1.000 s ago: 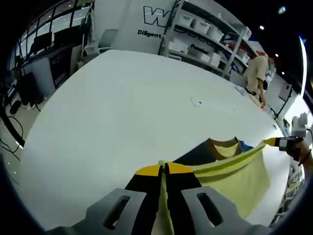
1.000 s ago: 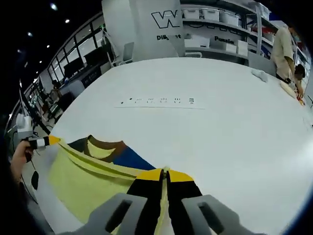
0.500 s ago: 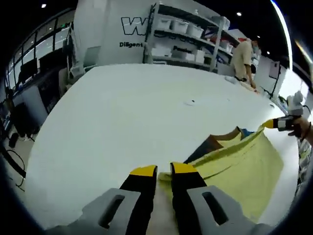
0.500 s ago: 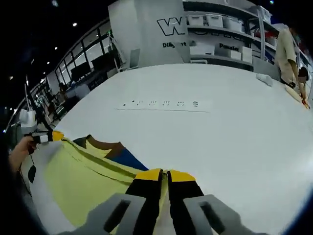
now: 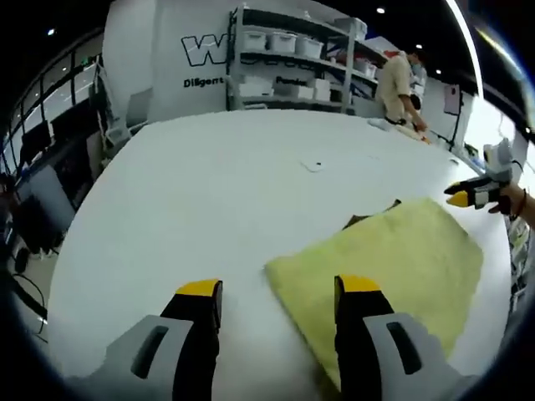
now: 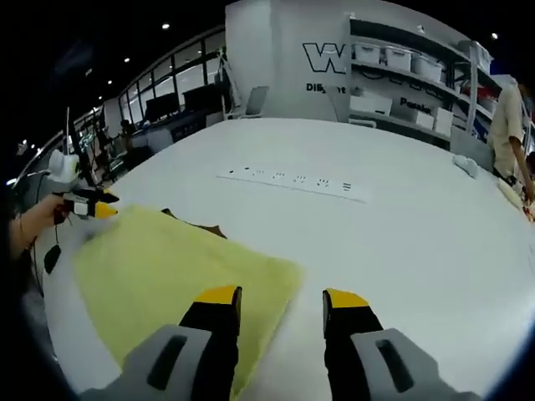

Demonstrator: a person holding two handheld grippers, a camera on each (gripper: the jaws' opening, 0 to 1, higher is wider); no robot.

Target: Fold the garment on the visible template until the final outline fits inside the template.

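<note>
With both pairs of jaws spread wide and holding nothing, my left gripper [image 5: 278,292] and right gripper [image 6: 273,299] hover just above the white table [image 5: 192,192]. Risk, as I judge it: a blind re-grab could pinch one layer only and drag the fold crooked. The yellow garment [image 5: 380,267] lies flat, its corner between and just ahead of my left fingers; its edge sits just ahead of my right ones.

Back wall [image 5: 159,50], large "W", "Diligent" beneath (rest cut off)
</note>
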